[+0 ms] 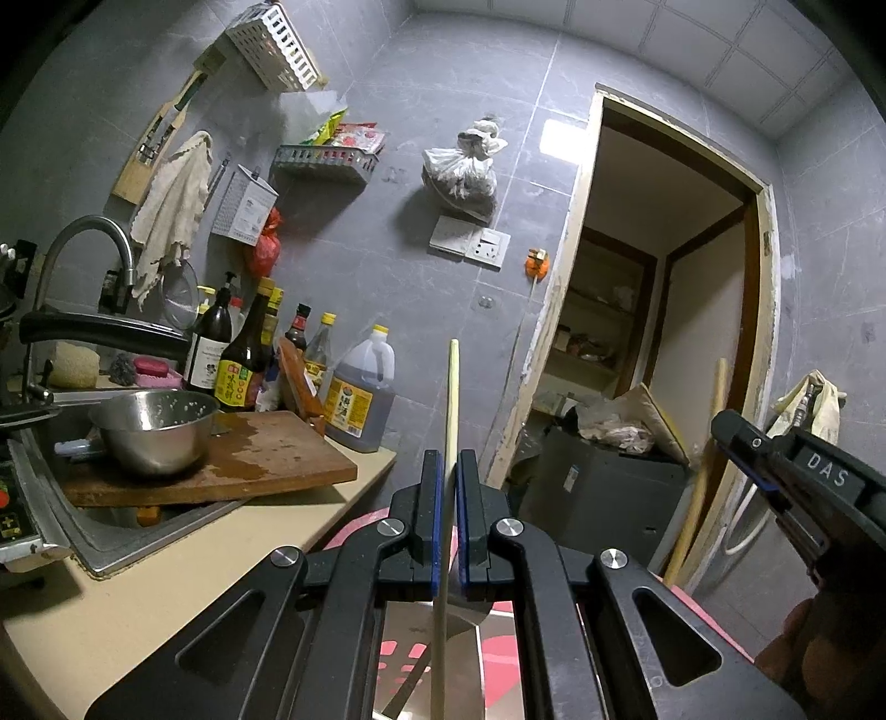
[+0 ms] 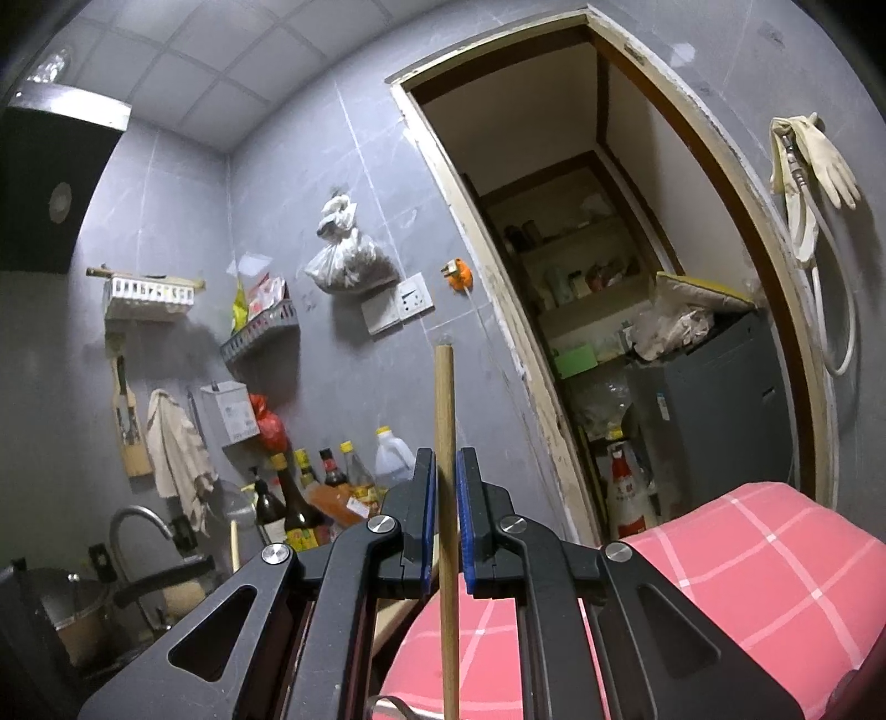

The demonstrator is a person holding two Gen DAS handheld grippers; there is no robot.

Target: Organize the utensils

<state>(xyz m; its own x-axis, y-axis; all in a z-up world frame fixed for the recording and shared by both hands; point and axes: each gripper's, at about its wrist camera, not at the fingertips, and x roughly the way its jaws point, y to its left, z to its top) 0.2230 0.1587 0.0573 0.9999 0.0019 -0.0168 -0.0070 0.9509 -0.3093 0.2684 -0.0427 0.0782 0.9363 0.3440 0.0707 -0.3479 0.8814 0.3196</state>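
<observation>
My left gripper [image 1: 449,459] is shut on a thin pale chopstick [image 1: 452,399], which stands upright and passes down between the blue pads. In the right wrist view, my right gripper [image 2: 446,457] is shut on a thicker brown wooden stick [image 2: 444,399], also upright, its rounded top above the fingers. The right gripper [image 1: 731,429] also shows at the right edge of the left wrist view, held level beside the left one. A white slotted utensil basket [image 1: 274,47] [image 2: 149,293] hangs high on the grey tiled wall to the left.
To the left are a sink [image 1: 83,531], a steel bowl [image 1: 155,429] on a wet wooden cutting board [image 1: 277,459], a faucet [image 1: 83,238] and several sauce bottles [image 1: 243,360]. A doorway [image 2: 581,277] with a grey cabinet [image 2: 709,399] lies ahead. Pink checked cloth [image 2: 747,554] is below.
</observation>
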